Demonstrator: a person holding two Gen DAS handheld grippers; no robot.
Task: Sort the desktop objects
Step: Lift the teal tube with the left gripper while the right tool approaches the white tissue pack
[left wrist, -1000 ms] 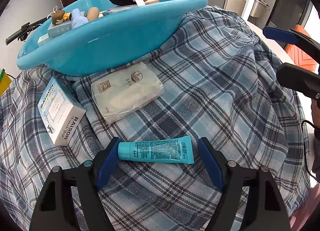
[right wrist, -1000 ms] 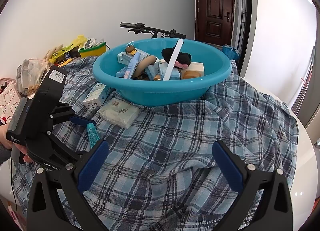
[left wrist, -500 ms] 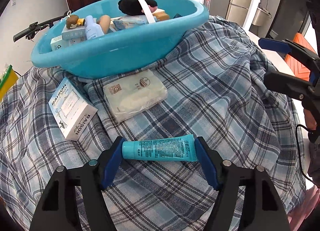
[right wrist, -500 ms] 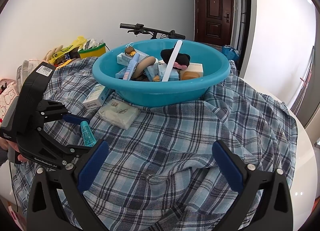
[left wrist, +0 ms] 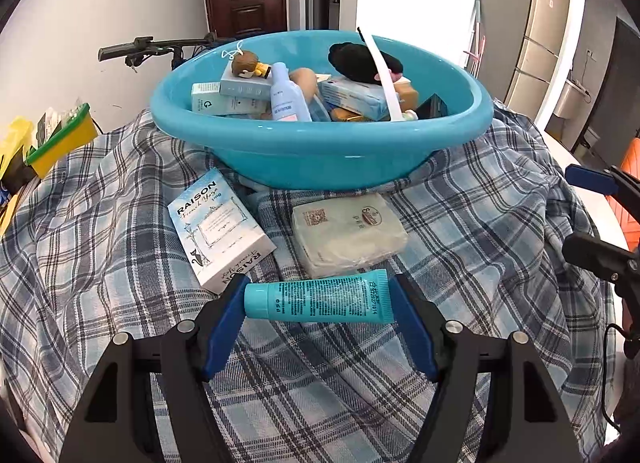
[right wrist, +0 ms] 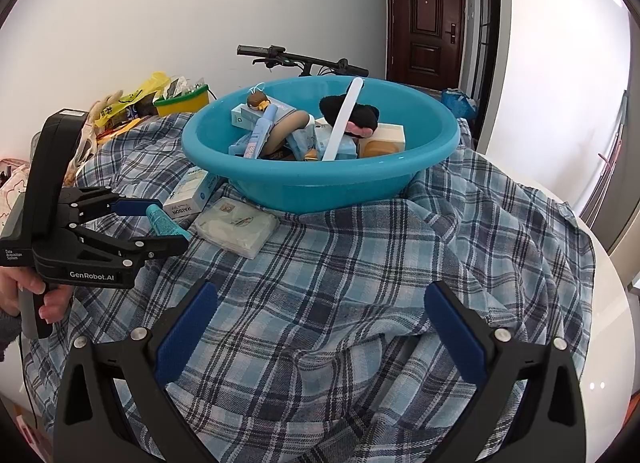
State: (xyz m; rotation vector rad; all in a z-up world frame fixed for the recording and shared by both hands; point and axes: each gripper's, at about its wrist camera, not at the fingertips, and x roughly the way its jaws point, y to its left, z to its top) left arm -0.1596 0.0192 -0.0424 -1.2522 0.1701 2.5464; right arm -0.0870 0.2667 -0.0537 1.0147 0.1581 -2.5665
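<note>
Teal tube (left wrist: 318, 301) pinched end to end by the left gripper (left wrist: 320, 315), lifted off the plaid cloth (left wrist: 460, 223); right gripper (right wrist: 320, 327) spread, idle; next move: carry into the basin (left wrist: 320, 151).

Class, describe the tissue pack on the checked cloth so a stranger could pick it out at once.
Start at the big turquoise plastic basin full of toiletries on the blue checked cloth. Just in front of its base lies a flat, soft, off-white tissue pack. Unlike the stiff white RAISON carton beside it, it is clear-wrapped and squashy.
</note>
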